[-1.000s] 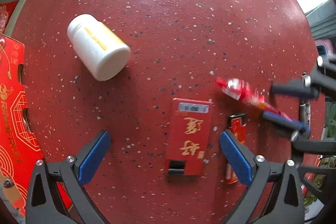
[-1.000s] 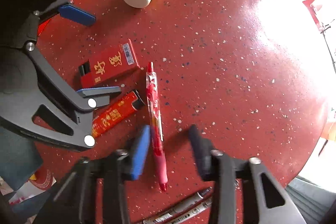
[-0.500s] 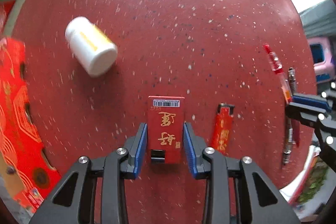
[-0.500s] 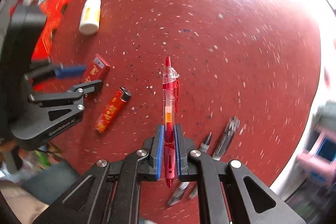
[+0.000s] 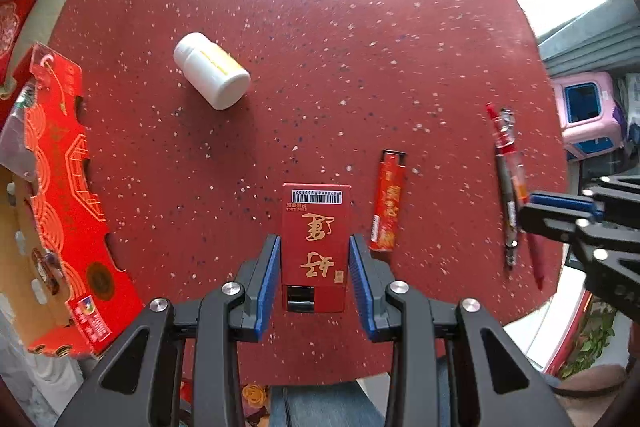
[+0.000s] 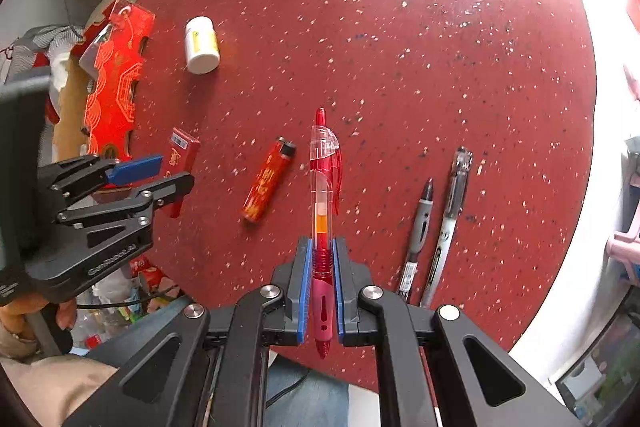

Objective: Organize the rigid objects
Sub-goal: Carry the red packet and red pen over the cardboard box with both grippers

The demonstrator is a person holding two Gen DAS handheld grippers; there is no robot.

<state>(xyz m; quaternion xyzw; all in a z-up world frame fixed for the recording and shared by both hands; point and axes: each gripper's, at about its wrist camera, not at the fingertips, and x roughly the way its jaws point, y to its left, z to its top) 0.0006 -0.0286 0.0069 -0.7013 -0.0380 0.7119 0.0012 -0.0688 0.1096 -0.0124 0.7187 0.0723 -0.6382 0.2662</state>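
1. The left claw [image 5: 314, 269] is clenched on a flat red cardboard box with gold characters [image 5: 316, 239]. Its blue pads press the box's two long sides near the end closest to the camera. The box looks to be on or just above the round red speckled bench [image 5: 320, 47].
2. The right claw [image 6: 320, 281] grips a red translucent click pen [image 6: 323, 211] at its rubber grip section, with the clip end pointing forward. This suits laying it parallel to the two grey pens [image 6: 436, 227] just to its right, likely the sorting aim.
3. A red cylindrical lighter with gold print [image 5: 387, 203] lies just beside the box. A white plastic bottle with a yellow label [image 5: 212, 77] lies on its side, well apart.
4. Readable writing: a barcode strip on the box, with small text beneath it too fine to read. The gold characters appear upside down. The left claw's frame carries embossed lettering that is not clearly legible.
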